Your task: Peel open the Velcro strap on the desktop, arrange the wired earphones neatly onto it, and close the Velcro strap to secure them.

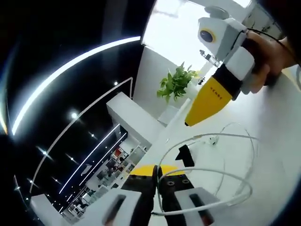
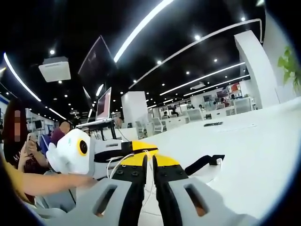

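Observation:
White wired earphones lie in loose loops on the white desktop (image 1: 277, 141), with an earbud (image 1: 212, 140) near the middle. The black Velcro strap (image 1: 185, 154) lies just beyond my left gripper (image 1: 157, 175), which is shut on the white earphone cable (image 1: 221, 202). My right gripper (image 1: 187, 123), held by a hand, hangs above the strap with its yellow jaws together and nothing seen in them. In the right gripper view my right gripper (image 2: 149, 165) is shut. There the left gripper (image 2: 141, 157) sits just ahead of it with cable loops (image 2: 115, 165) hanging, and the strap (image 2: 204, 164) lies to the right.
A green potted plant (image 1: 176, 82) stands at the far end of the desktop. White counters (image 1: 134, 117) and office desks lie beyond. A person (image 2: 28, 155) sits at the left of the right gripper view. The desktop (image 2: 254, 155) stretches away to the right.

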